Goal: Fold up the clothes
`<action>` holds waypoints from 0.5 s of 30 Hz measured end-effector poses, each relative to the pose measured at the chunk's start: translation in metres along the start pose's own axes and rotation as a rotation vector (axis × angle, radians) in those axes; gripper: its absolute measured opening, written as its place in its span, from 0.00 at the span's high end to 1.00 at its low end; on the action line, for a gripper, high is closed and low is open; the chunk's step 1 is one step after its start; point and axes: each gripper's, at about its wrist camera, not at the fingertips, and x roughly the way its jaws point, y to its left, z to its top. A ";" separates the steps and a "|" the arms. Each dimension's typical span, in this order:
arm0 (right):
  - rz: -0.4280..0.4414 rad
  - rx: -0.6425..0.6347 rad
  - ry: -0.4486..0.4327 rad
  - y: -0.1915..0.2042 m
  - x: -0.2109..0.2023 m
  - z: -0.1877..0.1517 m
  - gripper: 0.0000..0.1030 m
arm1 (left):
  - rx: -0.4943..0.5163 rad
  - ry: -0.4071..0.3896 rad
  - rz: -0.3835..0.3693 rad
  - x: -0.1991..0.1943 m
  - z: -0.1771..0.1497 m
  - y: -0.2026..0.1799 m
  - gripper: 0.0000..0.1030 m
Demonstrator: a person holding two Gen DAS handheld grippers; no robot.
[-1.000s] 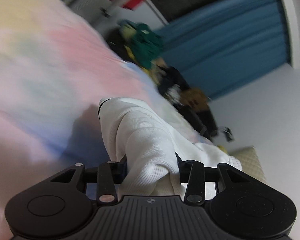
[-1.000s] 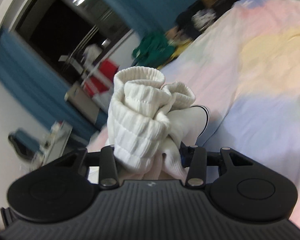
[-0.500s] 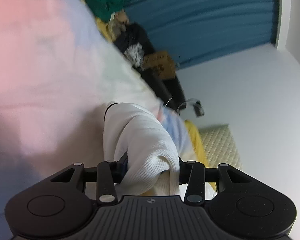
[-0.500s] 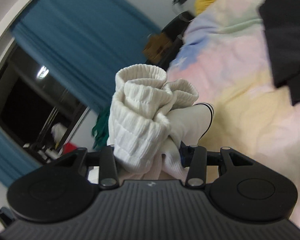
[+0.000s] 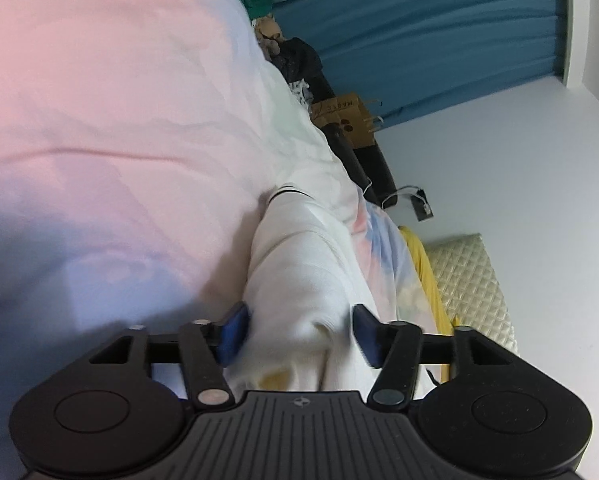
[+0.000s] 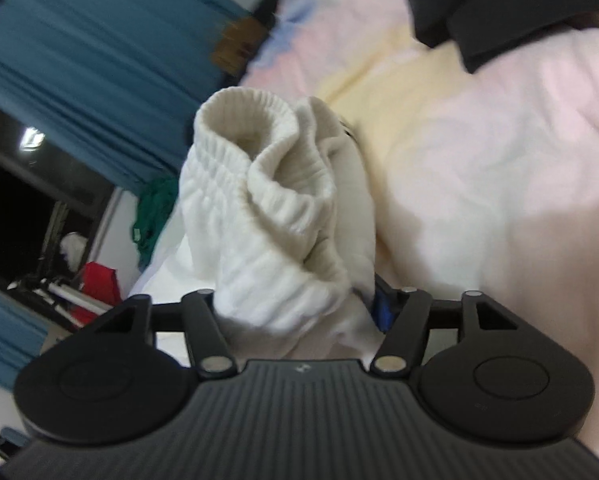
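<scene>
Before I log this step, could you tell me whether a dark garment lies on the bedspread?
Yes, a dark garment lies on the pastel bedspread in the right wrist view.

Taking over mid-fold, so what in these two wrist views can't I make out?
- White ribbed knit garment, right wrist view: its bunched cuff hides the right gripper pads.
- Same garment, left wrist view: lower end hidden behind the left gripper body.
- Dark folded cloth: cut by top edge, blurred.

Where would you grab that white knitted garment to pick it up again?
Probably the ribbed cuff of the white garment, approached from the near side: it bunches thickly right between the right hand-held gripper and its opened jaws, giving more to pinch than the flatter cloth by the left hand-held gripper.
</scene>
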 end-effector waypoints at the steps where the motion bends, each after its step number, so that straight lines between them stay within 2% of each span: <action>1: -0.038 -0.018 0.006 0.006 -0.010 -0.002 0.29 | 0.013 0.006 0.011 -0.008 0.001 -0.006 0.35; 6: -0.080 -0.107 -0.043 0.032 -0.066 -0.006 0.29 | 0.140 0.007 0.015 -0.079 -0.001 -0.040 0.27; 15: 0.018 -0.277 -0.095 0.106 -0.168 -0.011 0.29 | 0.409 -0.046 -0.021 -0.179 -0.025 -0.141 0.17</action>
